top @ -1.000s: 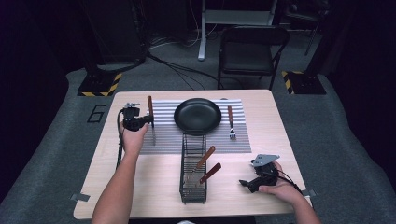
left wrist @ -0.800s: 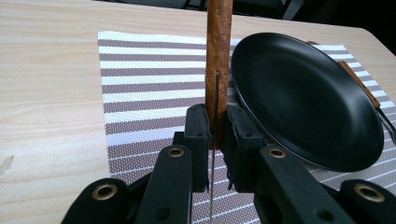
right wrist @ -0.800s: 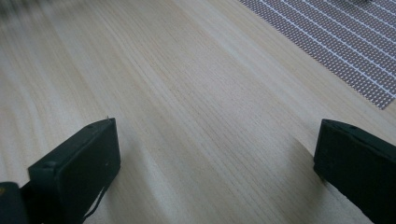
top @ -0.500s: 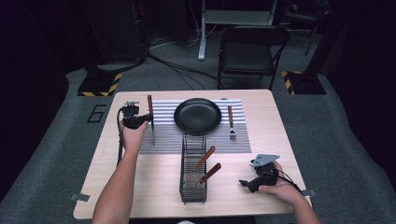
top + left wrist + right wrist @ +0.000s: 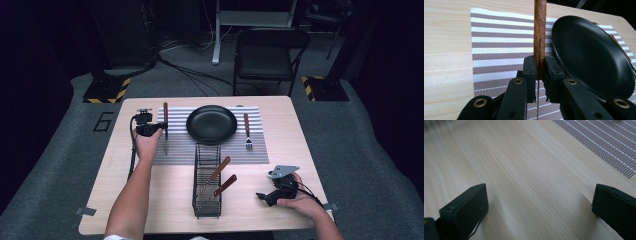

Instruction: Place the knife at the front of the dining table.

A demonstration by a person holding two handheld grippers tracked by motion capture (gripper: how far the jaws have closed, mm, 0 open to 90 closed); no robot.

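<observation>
Table (image 5: 150, 205) of pale wood stands on grey carpet in a dark room, one folding chair (image 5: 267, 50) behind. One striped mat (image 5: 180, 147) carries one black plate (image 5: 211, 124), one fork (image 5: 247, 131) and one knife (image 5: 165, 125); the left gripper (image 5: 539, 75) clamps its blade. One wire rack (image 5: 206, 187) holds two wooden-handled utensils. The right gripper (image 5: 539, 202) rests wide open.

The pale wooden worktop (image 5: 529, 177) is showing fine matt grain, the brown-and-white striped woven placemat (image 5: 499, 47) is looking coarsely textured, the round black plate (image 5: 591, 55) is gleaming smooth, and the knife's reddish-brown wooden handle (image 5: 540, 22) is looking satiny.
</observation>
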